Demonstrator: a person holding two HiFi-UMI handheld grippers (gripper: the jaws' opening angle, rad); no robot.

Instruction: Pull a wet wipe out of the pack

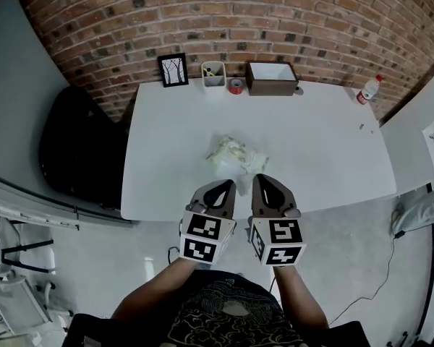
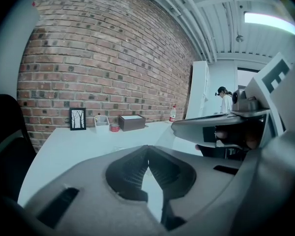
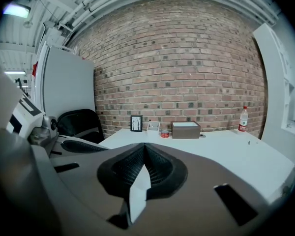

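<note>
Left gripper (image 1: 223, 186) and right gripper (image 1: 264, 181), both closed and empty, hover at the table's (image 1: 333, 143) near edge. The wipe pack (image 1: 236, 156) lies just beyond, stretched left to right, about equally near both.

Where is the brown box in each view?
Head view: brown box at the far edge of the table.
Left gripper view: brown box left of centre.
Right gripper view: brown box right of centre.
Shared landmark: framed picture to its left.
</note>
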